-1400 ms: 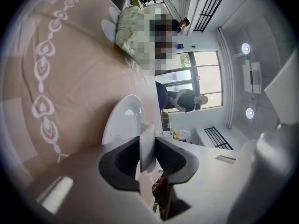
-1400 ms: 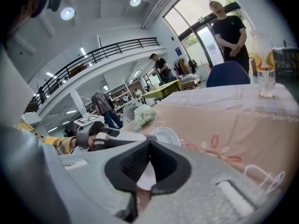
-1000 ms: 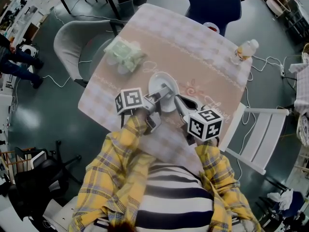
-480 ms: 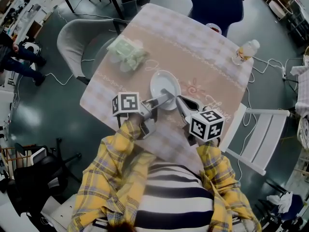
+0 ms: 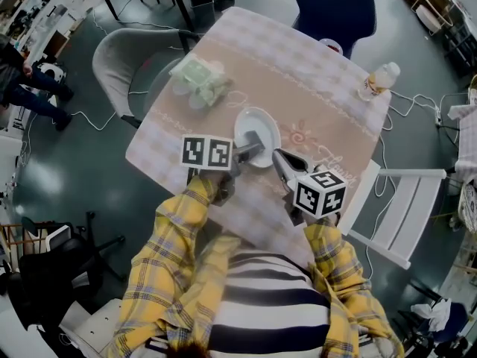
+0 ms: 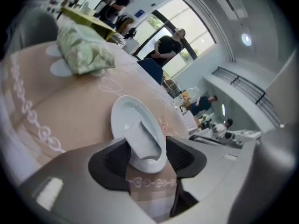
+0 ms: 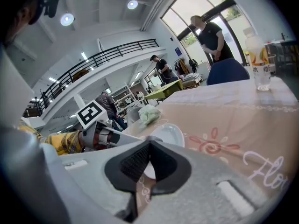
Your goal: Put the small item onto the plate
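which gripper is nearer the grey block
Left. The left gripper, jaws opening, has the grey block between them on the plate; the right gripper sits shut beside the plate.

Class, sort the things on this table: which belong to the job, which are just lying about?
Job: small grey rectangular block; round white plate; left hand-held gripper, jaws opening with the block between them.
Lying about: crumpled green plastic bag; clear plastic bottle with orange label.

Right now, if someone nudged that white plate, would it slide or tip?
Probably slide, not tip: the plate is shallow and sits flat on the tablecloth. It looks glossy and stiff, perhaps ceramic, so maybe breakable. The grey block lying on it might shift.
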